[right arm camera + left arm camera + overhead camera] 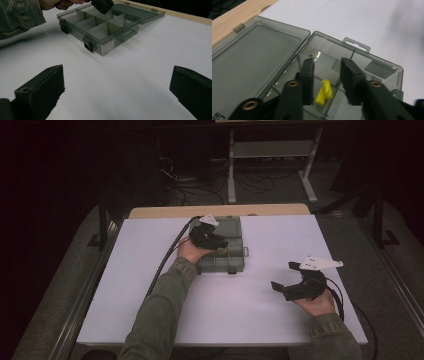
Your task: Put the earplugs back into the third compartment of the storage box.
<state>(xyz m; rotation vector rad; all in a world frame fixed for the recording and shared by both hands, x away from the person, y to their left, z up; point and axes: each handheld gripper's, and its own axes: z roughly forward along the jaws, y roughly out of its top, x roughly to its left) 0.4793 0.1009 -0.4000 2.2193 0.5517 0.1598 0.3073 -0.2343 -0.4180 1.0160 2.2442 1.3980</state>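
Yellow is the colour to watch: a small yellow plastic piece [324, 92] is lying in a compartment of the smoky grey organiser box [235, 261], right below the left gripper [326, 71], whose tongs are standing apart with the piece loose between them, pads not pressing on it. That reads like a drop-off into the compartment, with the gripper hanging low over the dividers so the piece lands in the right cell. The box lid [255, 61] is lying flat open toward the far side of the white table [150, 285], keeping the compartments free for access. Meanwhile the right gripper [286, 276] is resting on the table well apart from the box, tongs wide apart with nothing between them, apparently waiting out of the way while the left hand [191, 251] is working.
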